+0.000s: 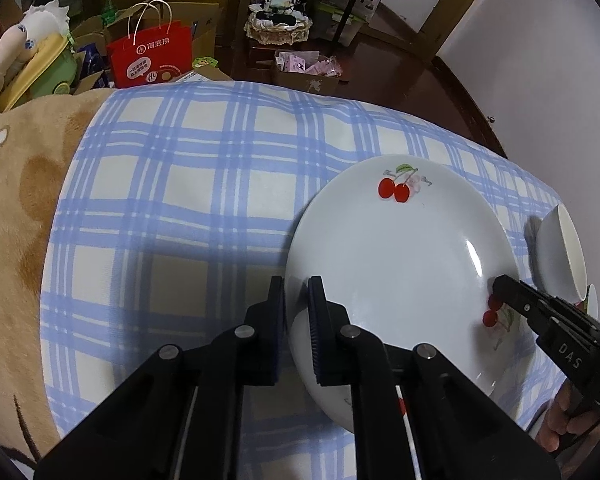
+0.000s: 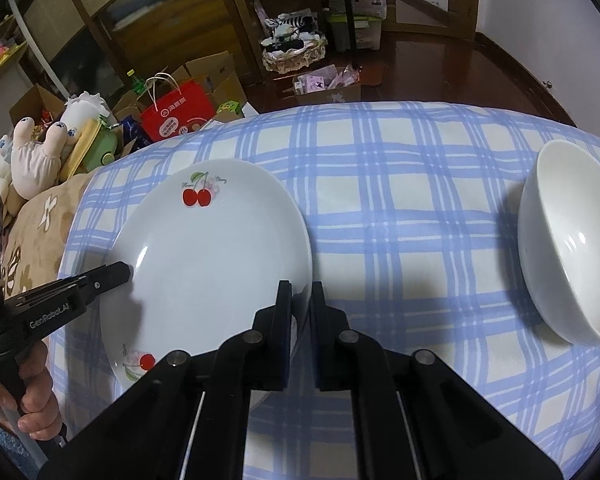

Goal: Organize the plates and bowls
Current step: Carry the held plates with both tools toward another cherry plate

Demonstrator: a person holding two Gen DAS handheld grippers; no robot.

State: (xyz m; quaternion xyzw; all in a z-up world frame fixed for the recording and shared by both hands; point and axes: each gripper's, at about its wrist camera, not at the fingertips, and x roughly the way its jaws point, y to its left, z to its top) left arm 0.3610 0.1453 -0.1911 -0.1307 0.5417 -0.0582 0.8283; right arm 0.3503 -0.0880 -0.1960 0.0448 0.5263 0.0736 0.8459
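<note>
the left gripper (image 1: 297, 308) has its two black padded fingers (image 1: 320, 320) clamped on the left rim of a round white ceramic plate printed with red cherries (image 1: 400, 264), one finger under the rim and one over it. the right gripper (image 2: 301, 312) grips the opposite, right rim of the same plate (image 2: 208, 264) the same way, fingers nearly together with the thin edge between them. each gripper also shows in the other's view, its tip on the plate's edge. the plate sits over a blue and cream checked cloth (image 2: 400, 208). a plain white deep ceramic bowl (image 2: 568, 240) stands on that cloth to the right of the plate, apart from it. left of the plate the cloth gives way to a tan fleece blanket with flower shapes (image 1: 24, 208). beyond the plate, off the cloth, stands a red paper bag with white handles (image 1: 150, 58).
</note>
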